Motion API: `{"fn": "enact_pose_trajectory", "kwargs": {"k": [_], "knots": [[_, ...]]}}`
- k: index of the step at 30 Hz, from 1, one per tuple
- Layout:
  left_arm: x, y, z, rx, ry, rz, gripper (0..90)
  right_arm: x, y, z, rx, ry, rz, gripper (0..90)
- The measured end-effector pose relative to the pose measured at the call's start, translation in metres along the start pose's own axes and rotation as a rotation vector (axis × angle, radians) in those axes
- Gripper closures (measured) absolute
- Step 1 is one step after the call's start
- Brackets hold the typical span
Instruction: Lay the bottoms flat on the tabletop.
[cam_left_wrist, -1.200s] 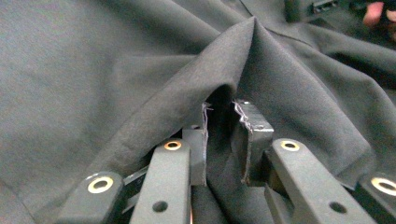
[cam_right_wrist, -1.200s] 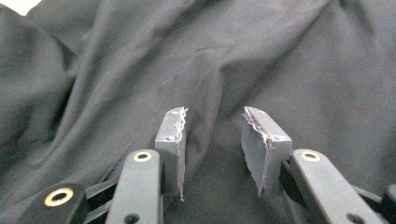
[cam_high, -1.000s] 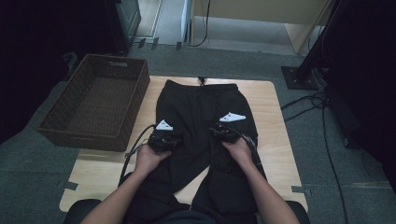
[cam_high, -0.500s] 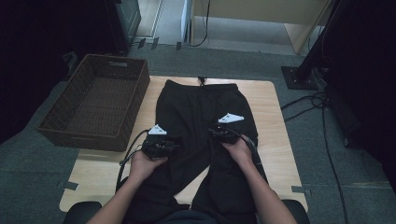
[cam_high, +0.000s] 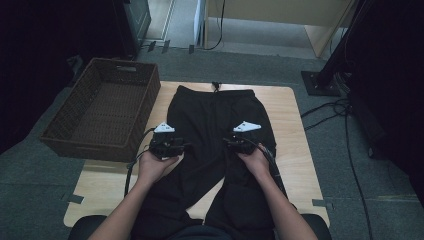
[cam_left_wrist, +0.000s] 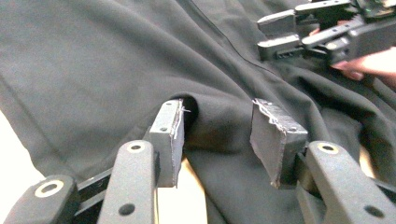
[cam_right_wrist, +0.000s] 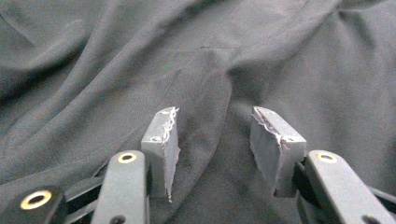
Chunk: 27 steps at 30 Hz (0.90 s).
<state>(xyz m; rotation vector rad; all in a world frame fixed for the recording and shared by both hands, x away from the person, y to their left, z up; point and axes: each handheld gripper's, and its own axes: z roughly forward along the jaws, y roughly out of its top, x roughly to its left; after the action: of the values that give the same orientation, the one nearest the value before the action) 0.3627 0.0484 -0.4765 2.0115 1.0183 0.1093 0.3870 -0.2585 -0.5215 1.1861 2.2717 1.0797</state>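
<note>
While both tools sit on the black fabric trousers (cam_high: 220, 130), which lie flat along the middle of the pale wooden surface (cam_high: 292, 145) with the waistband at twelve o'clock and the legs running off the edge at six o'clock, neither has a hold yet. The left tool (cam_left_wrist: 217, 140) has just been opening; its jaws now stand half wide with a raised fold of cloth between them, unpinched. The right tool (cam_right_wrist: 212, 144) is likewise half wide, its pads astride a crease without pressing it.

A likely slip is that a closing pad catches only the top layer, so the leg peels apart when lifted. Uneven grips could drag the trousers askew toward the dark woven wicker basket (cam_high: 102, 112) at nine o'clock, or bunch the smoothed cloth again.
</note>
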Motion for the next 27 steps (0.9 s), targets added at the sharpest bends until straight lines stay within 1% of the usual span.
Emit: {"fn": "enact_pose_trajectory", "kwargs": {"k": [1, 3, 4, 5, 6, 7, 8, 9, 10, 12, 14, 15, 16, 18, 20, 22, 23, 26, 27], "knots": [[0.001, 0.003, 0.009, 0.034, 0.012, 0.002, 53.4, 0.0, 0.0, 0.0, -0.001, -0.003, 0.001, 51.8], [0.002, 0.001, 0.018, 0.055, 0.019, 0.014, 53.5, 0.0, 0.0, 0.0, -0.001, -0.002, 0.001, 51.6], [0.002, 0.0, 0.023, 0.068, 0.031, 0.024, 54.1, 0.0, 0.0, 0.0, -0.001, -0.002, 0.002, 51.6], [0.002, 0.0, 0.023, 0.068, 0.031, 0.024, 55.7, 0.0, 0.0, 0.0, -0.001, -0.002, 0.001, 51.6], [0.005, -0.003, 0.03, 0.09, 0.039, 0.031, 57.7, 0.0, 0.0, 0.0, -0.001, -0.002, 0.001, 51.6], [0.006, -0.004, 0.033, 0.095, 0.04, 0.029, 59.7, 0.0, 0.0, 0.0, -0.001, -0.002, 0.004, 51.5], [0.007, -0.005, 0.034, 0.103, 0.038, 0.034, 63.8, 0.001, 0.0, 0.0, -0.001, 0.0, 0.008, 51.2], [0.007, -0.005, 0.034, 0.103, 0.038, 0.034, 66.8, 0.0, 0.001, 0.001, -0.002, 0.001, 0.011, 49.4], [0.008, -0.007, 0.037, 0.127, 0.038, 0.046, 70.8, 0.0, 0.001, 0.001, -0.004, 0.005, 0.017, 47.5], [0.008, -0.009, 0.036, 0.13, 0.031, 0.052, 77.8, 0.001, 0.002, 0.002, -0.006, 0.009, 0.028, 47.4], [0.008, -0.01, 0.033, 0.143, 0.029, 0.062, 84.3, 0.0, 0.004, 0.002, -0.006, 0.028, 0.061, 47.4], [0.009, -0.011, 0.03, 0.145, 0.023, 0.052, 85.6, 0.0, 0.005, 0.003, -0.007, 0.036, 0.075, 47.8], [0.009, -0.012, 0.028, 0.149, 0.016, 0.039, 85.8, -0.001, 0.007, 0.003, -0.018, 0.039, 0.078, 48.2], [0.009, -0.017, 0.022, 0.142, 0.011, 0.011, 86.1, 0.0, 0.012, 0.002, -0.024, 0.045, 0.087, 48.2], [0.007, -0.02, 0.018, 0.138, 0.006, 0.004, 87.3, 0.001, 0.019, 0.004, -0.038, 0.049, 0.081, 49.3], [0.004, -0.024, 0.014, 0.147, -0.002, 0.011, 87.3, 0.002, 0.026, 0.006, -0.043, 0.05, 0.073, 49.6], [0.003, -0.026, 0.012, 0.145, -0.004, 0.016, 87.3, 0.004, 0.032, 0.01, -0.04, 0.054, 0.058, 49.7], [0.001, -0.031, 0.008, 0.134, -0.007, 0.028, 87.0, 0.01, 0.043, 0.02, -0.037, 0.044, 0.022, 49.7], [0.001, -0.033, 0.007, 0.132, -0.006, 0.032, 87.0, 0.011, 0.045, 0.023, -0.035, 0.046, 0.019, 49.7]]}}
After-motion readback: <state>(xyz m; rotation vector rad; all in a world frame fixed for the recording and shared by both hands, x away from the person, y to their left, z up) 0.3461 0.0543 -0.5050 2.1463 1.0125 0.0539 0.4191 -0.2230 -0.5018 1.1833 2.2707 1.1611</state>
